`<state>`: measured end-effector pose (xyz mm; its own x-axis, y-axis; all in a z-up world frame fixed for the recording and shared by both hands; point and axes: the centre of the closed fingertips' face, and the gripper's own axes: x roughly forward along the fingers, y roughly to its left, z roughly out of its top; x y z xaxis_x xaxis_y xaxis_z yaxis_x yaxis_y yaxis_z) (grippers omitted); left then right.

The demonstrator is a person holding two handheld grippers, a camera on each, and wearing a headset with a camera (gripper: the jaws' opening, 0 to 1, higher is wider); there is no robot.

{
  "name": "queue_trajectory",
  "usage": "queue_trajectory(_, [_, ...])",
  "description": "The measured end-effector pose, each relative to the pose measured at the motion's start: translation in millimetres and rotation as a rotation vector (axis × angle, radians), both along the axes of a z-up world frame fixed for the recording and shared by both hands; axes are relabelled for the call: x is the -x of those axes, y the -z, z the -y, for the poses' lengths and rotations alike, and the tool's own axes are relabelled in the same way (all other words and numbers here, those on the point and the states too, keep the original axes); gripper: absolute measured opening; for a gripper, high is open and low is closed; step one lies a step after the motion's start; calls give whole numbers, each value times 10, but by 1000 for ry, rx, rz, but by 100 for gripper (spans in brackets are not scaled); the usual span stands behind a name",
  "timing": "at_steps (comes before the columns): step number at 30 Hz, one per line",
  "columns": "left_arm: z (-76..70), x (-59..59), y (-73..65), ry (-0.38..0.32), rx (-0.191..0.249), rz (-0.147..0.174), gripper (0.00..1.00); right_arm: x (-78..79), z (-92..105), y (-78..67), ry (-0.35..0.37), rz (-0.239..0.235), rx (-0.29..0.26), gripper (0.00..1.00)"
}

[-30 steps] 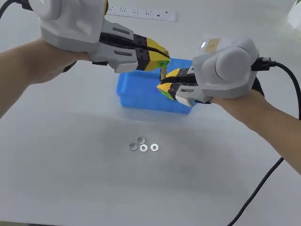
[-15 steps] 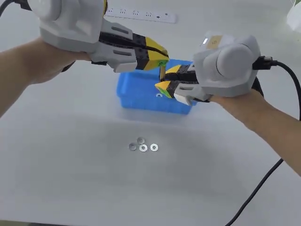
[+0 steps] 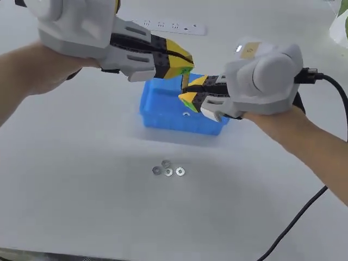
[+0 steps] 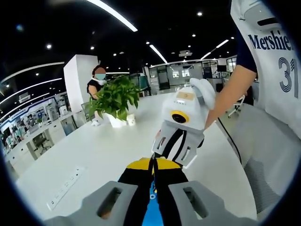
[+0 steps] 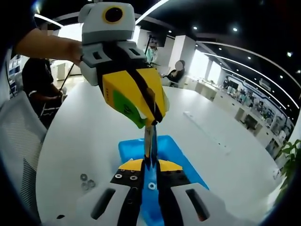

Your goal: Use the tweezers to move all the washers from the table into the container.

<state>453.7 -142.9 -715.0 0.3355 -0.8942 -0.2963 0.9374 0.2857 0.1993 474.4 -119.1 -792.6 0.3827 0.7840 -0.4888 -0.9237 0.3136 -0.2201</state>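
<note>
Both grippers hover over the blue container point(image 3: 163, 111), tips facing each other. My left gripper point(image 3: 187, 61) comes in from the upper left, shut on the top of the thin metal tweezers point(image 3: 185, 81). Just below it, my right gripper point(image 3: 185, 98) is shut on the tweezers' lower part. In the right gripper view the tweezers point(image 5: 150, 136) run from the left gripper point(image 5: 153, 117) down into the right gripper point(image 5: 149, 165). One washer point(image 3: 186, 114) lies inside the container point(image 5: 169, 150). Several washers point(image 3: 168, 170) sit clustered on the white table in front of it.
A white power strip point(image 3: 168, 25) lies at the table's far edge. The right gripper's black cable point(image 3: 304, 209) trails off to the lower right. A potted plant point(image 4: 115, 101) stands farther along the table, with a person behind it.
A washer has appeared on the container floor under the tweezers, where none showed one second ago. Both grippers have stayed over the container. The head camera has shifted slightly.
</note>
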Motion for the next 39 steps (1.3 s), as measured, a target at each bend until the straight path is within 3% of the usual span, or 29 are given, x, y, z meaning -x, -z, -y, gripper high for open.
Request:
queue_trajectory(3, [12,94,-45,12,-3,7,4,118,-13,-66,-25,13,-1,11])
queue_trajectory(9, [66,395,-82,62,-17,5,4,356,0,-94,-88,14,12,12])
queue_trajectory(16, [89,672,45,89,-14,-42,4,669,12,51,-139,-3,66,11])
queue_trajectory(21, [130,833,192,79,-4,-88,4,838,20,225,-138,-45,63,11])
queue_trajectory(27, [145,929,317,67,0,-119,5,965,48,362,-133,-74,72,11])
queue_trajectory(39, [121,1009,503,40,37,-175,5,1112,104,528,-128,-116,84,12])
